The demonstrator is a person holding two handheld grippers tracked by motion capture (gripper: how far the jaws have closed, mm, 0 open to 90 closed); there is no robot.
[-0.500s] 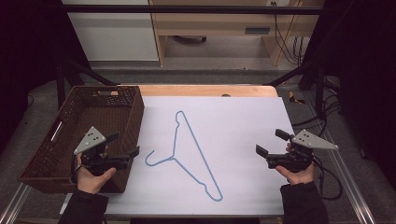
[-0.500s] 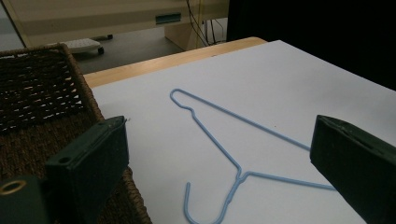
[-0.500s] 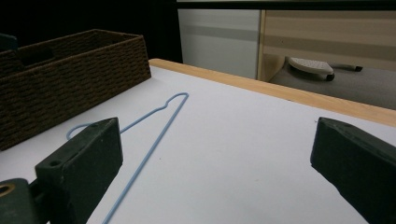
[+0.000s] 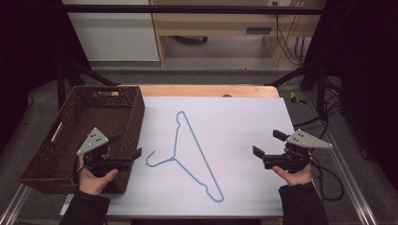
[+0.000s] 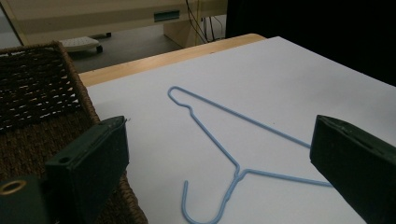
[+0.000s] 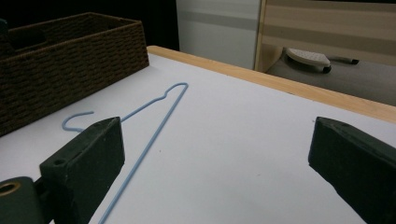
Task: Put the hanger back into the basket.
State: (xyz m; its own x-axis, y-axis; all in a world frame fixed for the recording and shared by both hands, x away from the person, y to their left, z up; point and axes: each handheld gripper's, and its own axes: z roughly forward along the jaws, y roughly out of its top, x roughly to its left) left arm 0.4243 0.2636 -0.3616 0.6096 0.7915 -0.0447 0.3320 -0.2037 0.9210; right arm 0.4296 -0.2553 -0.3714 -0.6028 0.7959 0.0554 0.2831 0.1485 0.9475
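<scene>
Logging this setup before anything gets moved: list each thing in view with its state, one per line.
Blue wire hanger: lying flat on the white table top, untouched, hook toward the basket.
Wicker basket: upright at the table's left edge, nothing visible inside.
Left claw: open, holding nothing, beside the basket.
Right claw: open, holding nothing, above the table's right side.

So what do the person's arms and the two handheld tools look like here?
Dark sleeves reach the wrists. The left tool and right tool are black with blocky black jaws, each topped by a grey three-cornered plate with small holes. A black cable trails from the right one.
</scene>
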